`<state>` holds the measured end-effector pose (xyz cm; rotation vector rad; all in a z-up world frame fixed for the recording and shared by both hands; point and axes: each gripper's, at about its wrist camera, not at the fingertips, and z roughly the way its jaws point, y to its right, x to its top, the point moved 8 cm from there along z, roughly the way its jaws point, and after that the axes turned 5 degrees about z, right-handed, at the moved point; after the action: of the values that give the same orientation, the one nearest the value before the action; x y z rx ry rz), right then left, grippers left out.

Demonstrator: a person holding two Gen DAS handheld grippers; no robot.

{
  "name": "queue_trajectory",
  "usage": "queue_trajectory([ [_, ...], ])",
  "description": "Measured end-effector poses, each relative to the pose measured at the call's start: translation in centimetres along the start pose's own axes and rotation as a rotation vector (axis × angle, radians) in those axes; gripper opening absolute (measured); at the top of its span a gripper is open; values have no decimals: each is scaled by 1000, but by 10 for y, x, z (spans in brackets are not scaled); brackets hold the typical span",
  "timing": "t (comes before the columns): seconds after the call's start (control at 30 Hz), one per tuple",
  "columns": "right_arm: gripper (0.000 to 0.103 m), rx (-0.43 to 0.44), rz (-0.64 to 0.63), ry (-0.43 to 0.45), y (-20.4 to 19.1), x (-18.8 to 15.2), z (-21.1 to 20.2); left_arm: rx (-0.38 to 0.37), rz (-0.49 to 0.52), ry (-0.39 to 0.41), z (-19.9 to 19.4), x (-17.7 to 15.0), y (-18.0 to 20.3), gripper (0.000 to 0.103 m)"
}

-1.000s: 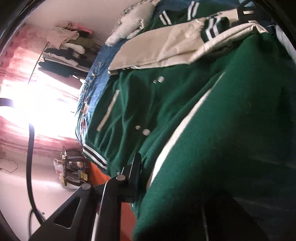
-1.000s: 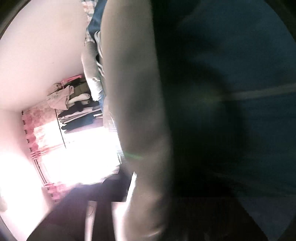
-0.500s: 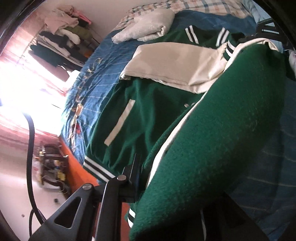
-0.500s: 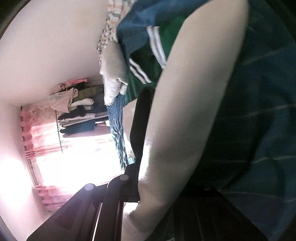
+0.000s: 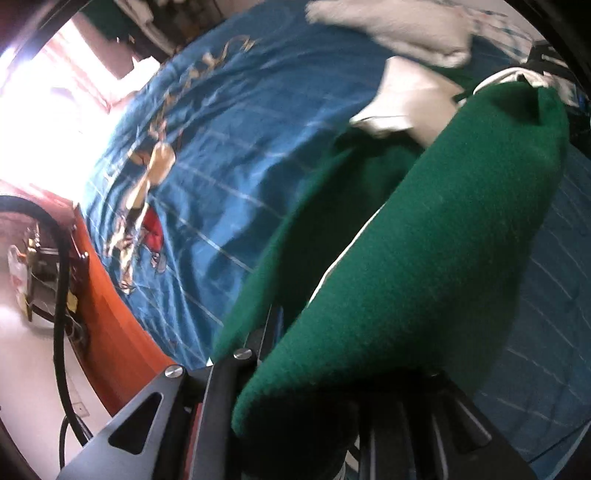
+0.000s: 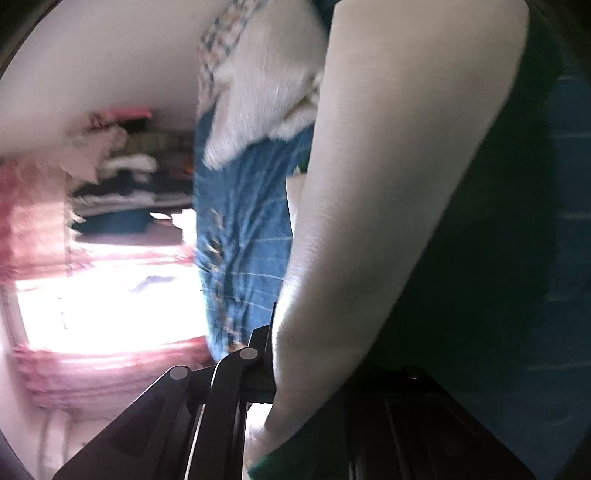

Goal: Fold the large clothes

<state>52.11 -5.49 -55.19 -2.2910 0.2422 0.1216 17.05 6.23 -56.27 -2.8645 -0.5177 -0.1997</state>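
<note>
Green jacket (image 5: 424, 258) fabric is clamped in the left gripper (image 5: 295, 354), its cream sleeve (image 6: 388, 184) in the right gripper (image 6: 273, 369).

Green jacket (image 5: 424, 258) with cream sleeve (image 6: 388, 184); blue bedspread (image 5: 229, 147), pale-lined; orange bed frame (image 5: 107, 314).

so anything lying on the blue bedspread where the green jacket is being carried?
Nothing visible on the open blue bedspread. The white folded cloth lies at its far end. Both grippers grip the green jacket.
</note>
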Motion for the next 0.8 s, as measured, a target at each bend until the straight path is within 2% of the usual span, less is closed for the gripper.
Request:
queue_trajectory([
  [0.13,11,-121,-21,-28,-14,7,57,-19,-19,-26,30,6,-19,21],
  [0.23,11,-180,-6,-38,-16,12,79,-43,-25,-44,41,7,-25,21],
  [0.47,11,-208,-8,-47,-8,13,89,-80,-32,-63,46,6,-24,21],
  [0.6,11,-215,-4,-50,17,7,80,-91,-25,-72,49,6,-26,21],
  [0.8,11,-222,-2,-55,18,9,86,-94,-5,-74,53,10,-31,22],
])
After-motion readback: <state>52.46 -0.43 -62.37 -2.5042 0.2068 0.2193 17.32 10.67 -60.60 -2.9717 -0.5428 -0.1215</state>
